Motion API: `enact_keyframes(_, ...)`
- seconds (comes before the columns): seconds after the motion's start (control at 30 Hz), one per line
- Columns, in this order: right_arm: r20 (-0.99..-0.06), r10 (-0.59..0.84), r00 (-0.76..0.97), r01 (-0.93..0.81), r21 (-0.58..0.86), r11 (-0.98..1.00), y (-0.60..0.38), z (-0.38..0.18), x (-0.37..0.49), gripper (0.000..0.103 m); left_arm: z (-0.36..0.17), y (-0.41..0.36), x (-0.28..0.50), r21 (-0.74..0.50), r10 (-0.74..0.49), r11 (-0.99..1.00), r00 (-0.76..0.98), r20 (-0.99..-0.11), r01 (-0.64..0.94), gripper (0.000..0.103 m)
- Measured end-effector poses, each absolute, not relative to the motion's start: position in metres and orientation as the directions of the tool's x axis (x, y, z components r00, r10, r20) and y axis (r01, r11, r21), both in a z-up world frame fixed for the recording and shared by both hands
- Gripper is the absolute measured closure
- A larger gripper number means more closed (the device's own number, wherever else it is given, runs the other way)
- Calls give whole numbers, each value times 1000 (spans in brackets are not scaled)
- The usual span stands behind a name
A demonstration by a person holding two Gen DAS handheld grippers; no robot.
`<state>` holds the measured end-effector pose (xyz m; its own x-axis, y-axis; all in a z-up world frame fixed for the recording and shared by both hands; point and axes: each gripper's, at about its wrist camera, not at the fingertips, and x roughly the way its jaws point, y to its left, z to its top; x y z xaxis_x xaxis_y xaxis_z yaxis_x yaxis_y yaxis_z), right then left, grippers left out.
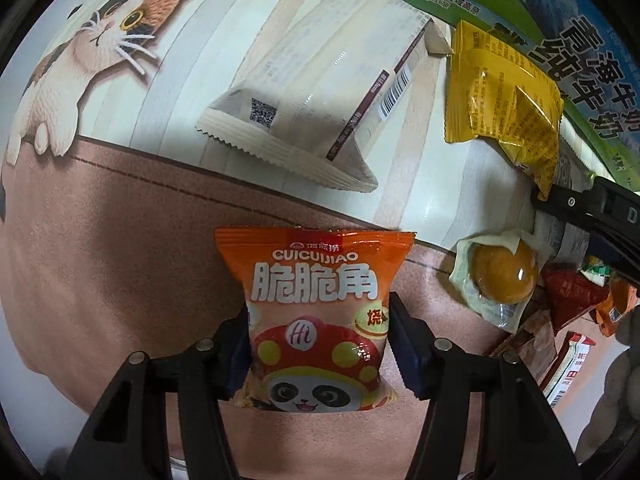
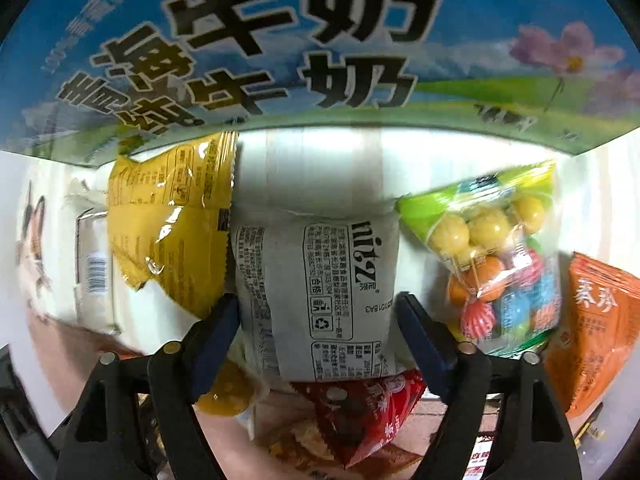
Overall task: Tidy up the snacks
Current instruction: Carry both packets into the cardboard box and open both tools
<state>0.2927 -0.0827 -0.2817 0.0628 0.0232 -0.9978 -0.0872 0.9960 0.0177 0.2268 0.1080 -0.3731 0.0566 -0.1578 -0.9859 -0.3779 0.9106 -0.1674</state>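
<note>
My left gripper (image 1: 318, 334) is shut on an orange panda snack packet (image 1: 316, 304), held above a pink and striped mat (image 1: 100, 248). My right gripper (image 2: 318, 320) is shut on a grey-white "mitz" packet (image 2: 316, 292), held close to a blue and green milk carton box (image 2: 320, 52). A yellow packet (image 2: 172, 224) lies left of it and a clear bag of coloured candy balls (image 2: 496, 264) lies right of it. In the left wrist view the yellow packet (image 1: 504, 100) lies at upper right, with my right gripper's black arm (image 1: 588, 204) beside it.
A long beige biscuit pack (image 1: 312, 92) lies on the striped mat. A round yellow pastry in clear wrap (image 1: 500, 276) lies right of centre. A pile of red and orange packets (image 1: 576, 300) sits at the right edge. An orange packet (image 2: 600, 320) and a red packet (image 2: 368, 412) lie near my right gripper.
</note>
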Motion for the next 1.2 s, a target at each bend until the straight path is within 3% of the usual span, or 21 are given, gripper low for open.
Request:
enact_keyframes(0.2,-988,96,120,-60,89,994,-92,-255,279,29,-356,87,225,-136,-113,927,85,-990,-350,51)
enact_keyframes(0.43,-964,209,162,-91,196,976,-105,-206,252,29,-300,70,230,-150,-92,947,208,-974,-284,52)
enact_keyframes(0.83,-913,320,255,-107,302,947,-139,-130,214,29,-206,63,249,-210,-130,957,353,-927,-199,52)
enact_keyframes(1.2,-828,372,421,-101,364,926,-147,-47,245,29,-120,60,313,-234,-172,969,449,-877,-85,52)
